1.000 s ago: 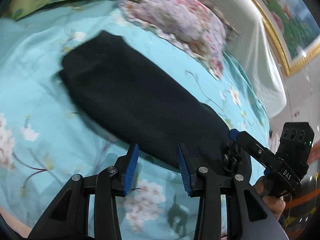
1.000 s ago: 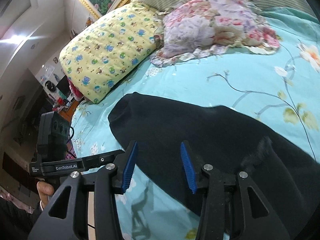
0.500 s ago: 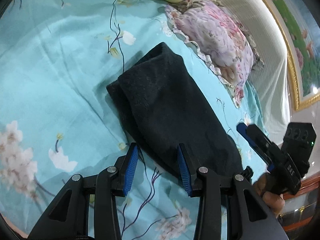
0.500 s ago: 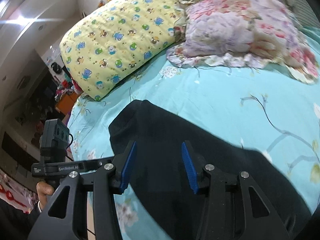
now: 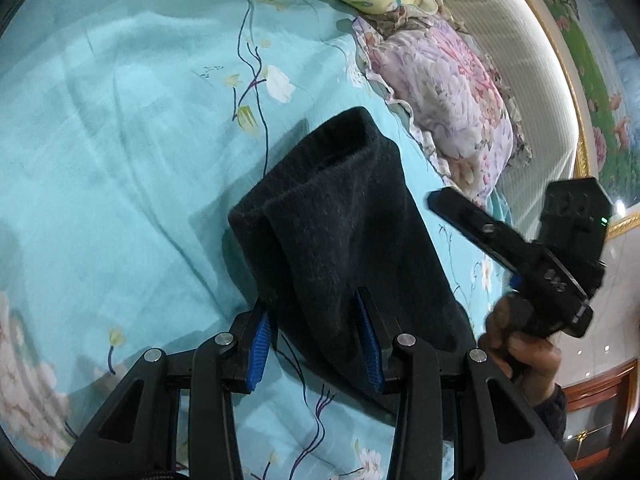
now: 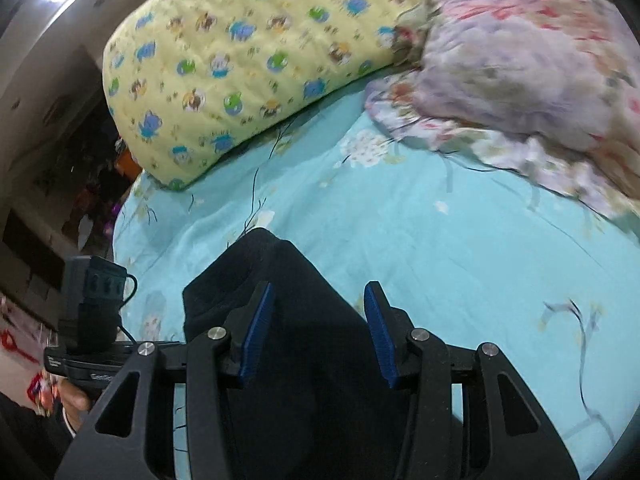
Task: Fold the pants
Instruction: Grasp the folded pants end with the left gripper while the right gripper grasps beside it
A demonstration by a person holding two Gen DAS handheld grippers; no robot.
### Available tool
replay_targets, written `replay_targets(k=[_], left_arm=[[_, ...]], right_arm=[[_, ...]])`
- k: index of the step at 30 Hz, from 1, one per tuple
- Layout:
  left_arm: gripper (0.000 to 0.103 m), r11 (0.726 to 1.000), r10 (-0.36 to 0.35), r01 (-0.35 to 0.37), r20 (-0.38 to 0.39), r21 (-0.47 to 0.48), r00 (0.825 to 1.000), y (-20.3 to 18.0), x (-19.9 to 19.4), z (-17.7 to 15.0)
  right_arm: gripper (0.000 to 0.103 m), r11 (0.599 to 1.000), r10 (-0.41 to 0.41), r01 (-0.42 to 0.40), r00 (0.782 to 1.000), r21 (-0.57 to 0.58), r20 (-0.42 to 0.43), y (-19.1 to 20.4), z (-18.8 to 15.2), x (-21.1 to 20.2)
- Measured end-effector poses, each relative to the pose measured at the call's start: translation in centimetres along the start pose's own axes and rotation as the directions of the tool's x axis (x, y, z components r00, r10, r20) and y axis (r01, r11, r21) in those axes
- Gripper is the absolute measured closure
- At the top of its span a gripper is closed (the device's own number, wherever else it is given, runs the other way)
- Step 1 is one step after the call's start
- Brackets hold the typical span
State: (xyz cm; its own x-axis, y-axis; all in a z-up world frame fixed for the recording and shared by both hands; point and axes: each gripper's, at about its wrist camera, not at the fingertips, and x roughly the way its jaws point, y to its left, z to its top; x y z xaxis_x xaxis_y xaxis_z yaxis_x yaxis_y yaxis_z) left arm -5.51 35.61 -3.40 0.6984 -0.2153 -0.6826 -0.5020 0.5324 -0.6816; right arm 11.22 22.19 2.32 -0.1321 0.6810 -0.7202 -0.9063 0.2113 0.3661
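bed sheet [image 5: 120, 140] under dark pants [image 5: 340, 240]

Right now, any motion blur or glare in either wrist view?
Right wrist view: motion blur smears the pink floral pillow and yellow cartoon-print pillow; ceiling-light glare top left. Left wrist view: mostly sharp; folded black pants read clearly, fisheye bending at edges.

Floral turquoise bedsheet [image 5: 120, 152], two pillows [image 6: 248, 56]

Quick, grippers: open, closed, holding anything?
Left gripper: open, holding nothing, over the black pants.
Right gripper: open, holding nothing, above them.
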Motion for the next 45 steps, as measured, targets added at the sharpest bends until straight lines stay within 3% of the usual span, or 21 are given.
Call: replay_targets(k=[6, 10, 13, 17, 30, 32, 39, 45], left_arm=[[0.068, 1.0, 0.003, -0.003, 0.017, -0.004, 1.0, 0.1, 0.2, 0.2], [0.071, 1.0, 0.013, -0.013, 0.034, -0.005, 0.999, 0.1, 0.6, 0.5], [0.076, 1.0, 0.026, -0.027, 0.04, 0.003, 0.999, 0.0, 0.6, 0.6], [0.083, 0.998, 0.05, -0.052, 0.046, 0.03, 0.998, -0.8, 0.5, 0.4], [0.088, 0.987, 0.035, -0.052, 0.113, 0.15, 0.993, -6.4, -2.6, -0.7], [0.088, 0.985, 0.027, -0.045, 0.114, 0.164, 0.993, -7.2, -2.9, -1.0], [0.088, 0.976, 0.014, -0.04, 0.122, 0.213, 0.992, -9.0, -3.6, -1.9], [0.089, 0.979, 0.008, -0.03, 0.114, 0.2, 0.993, -8.6, -4.2, -2.3]], right_arm=[[0.054, 0.997, 0.041, -0.049, 0.99, -0.054, -0.136, -0.2, 0.7, 4.3], [0.054, 0.995, 0.073, -0.083, 0.983, -0.053, -0.167, -0.2, 1.3, 5.8], [0.066, 0.994, 0.076, -0.088, 0.981, -0.061, -0.178, 0.2, 1.5, 6.3], [0.077, 0.994, 0.076, -0.088, 0.985, -0.071, -0.156, 0.7, 1.4, 5.6], [0.081, 0.992, 0.116, -0.117, 0.993, -0.037, -0.016, 1.3, 1.1, -1.5], [0.094, 0.993, 0.11, -0.11, 0.994, -0.034, 0.005, 1.3, 0.9, -2.8], [0.096, 0.994, 0.113, -0.112, 0.993, -0.01, 0.045, 0.7, 0.1, -5.4], [0.097, 0.993, 0.111, -0.109, 0.993, -0.045, 0.049, 1.7, 0.1, -5.7]])
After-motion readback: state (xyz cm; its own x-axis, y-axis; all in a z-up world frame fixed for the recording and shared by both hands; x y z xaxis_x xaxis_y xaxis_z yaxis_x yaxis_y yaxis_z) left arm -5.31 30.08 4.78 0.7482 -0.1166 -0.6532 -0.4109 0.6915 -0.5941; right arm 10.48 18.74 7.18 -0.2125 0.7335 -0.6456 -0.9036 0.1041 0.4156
